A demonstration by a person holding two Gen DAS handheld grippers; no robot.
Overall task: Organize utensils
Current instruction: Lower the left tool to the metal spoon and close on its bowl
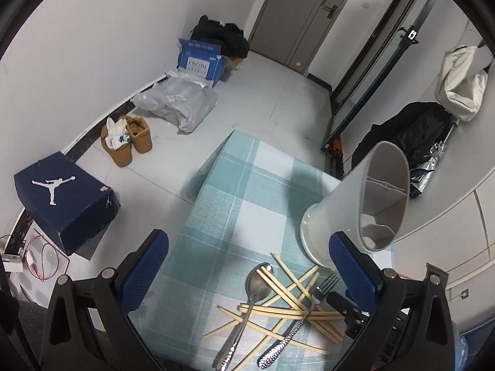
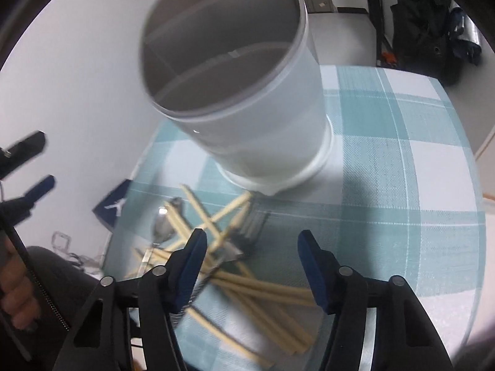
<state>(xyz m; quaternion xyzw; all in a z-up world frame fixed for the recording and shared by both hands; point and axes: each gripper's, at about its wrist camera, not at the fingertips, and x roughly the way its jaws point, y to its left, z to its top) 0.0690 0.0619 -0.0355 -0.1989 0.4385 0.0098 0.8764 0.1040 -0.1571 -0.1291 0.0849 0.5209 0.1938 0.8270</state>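
On the teal checked tablecloth (image 1: 235, 185) several pale wooden chopsticks (image 1: 290, 296) lie crossed in a heap. A metal spoon (image 1: 256, 281) and a fork (image 1: 321, 287) rest on the heap. A white utensil holder (image 1: 355, 204) with inner dividers stands just behind it, and I see nothing inside it. My left gripper (image 1: 250, 262) is open above the spoon bowl, touching nothing. In the right wrist view my right gripper (image 2: 255, 262) stands open over the chopsticks (image 2: 263, 290), its pads clear of them. The holder (image 2: 247, 108) looms close ahead, with the blurred fork (image 2: 250, 232) below it.
Left of the table, a dark blue shoe box (image 1: 65, 201), tan boots (image 1: 126, 142), a plastic bag (image 1: 179, 105) and a blue carton (image 1: 201, 58) sit on the floor. Dark clothing (image 1: 402, 142) lies to the right. The table's left edge runs close to the heap. A hand (image 2: 15, 293) shows at the left.
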